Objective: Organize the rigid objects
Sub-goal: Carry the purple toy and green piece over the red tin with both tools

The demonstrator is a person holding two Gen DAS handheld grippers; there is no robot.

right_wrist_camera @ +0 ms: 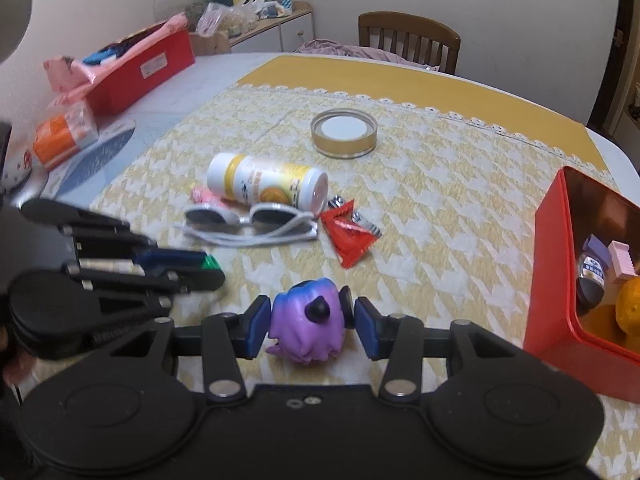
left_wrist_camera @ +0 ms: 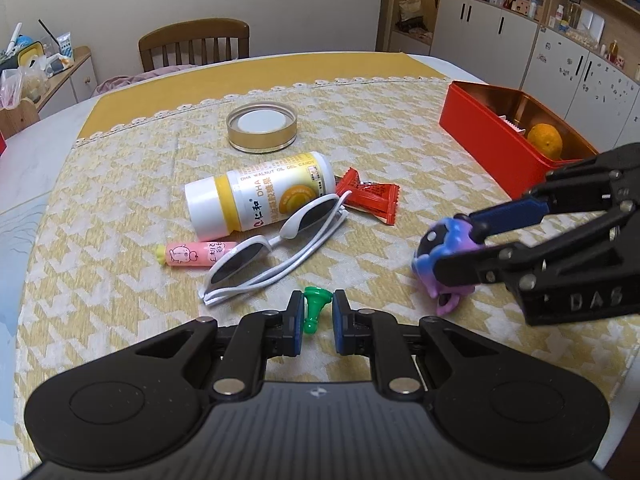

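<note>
My left gripper point(left_wrist_camera: 318, 308) is shut on a small green pawn-shaped piece point(left_wrist_camera: 316, 304), just above the yellow-patterned cloth; in the right wrist view the left gripper point(right_wrist_camera: 212, 268) shows the green piece point(right_wrist_camera: 211, 262) at its tips. To its right, my right gripper point(right_wrist_camera: 310, 320) is shut on a purple-and-blue toy figure point(right_wrist_camera: 308, 324); in the left wrist view the right gripper point(left_wrist_camera: 452, 248) holds the figure point(left_wrist_camera: 436, 248) from the side. A red tin box point(right_wrist_camera: 548, 280) stands open at the right and holds an orange point(right_wrist_camera: 630, 304) and small items.
On the cloth lie a white-and-yellow bottle point(left_wrist_camera: 260, 196) on its side, white sunglasses point(left_wrist_camera: 272, 252), a red candy packet point(left_wrist_camera: 372, 200), a pink tube point(left_wrist_camera: 196, 254) and a gold lid point(left_wrist_camera: 262, 126). A second red box point(right_wrist_camera: 140, 72) sits far left. A wooden chair point(left_wrist_camera: 194, 44) stands behind the table.
</note>
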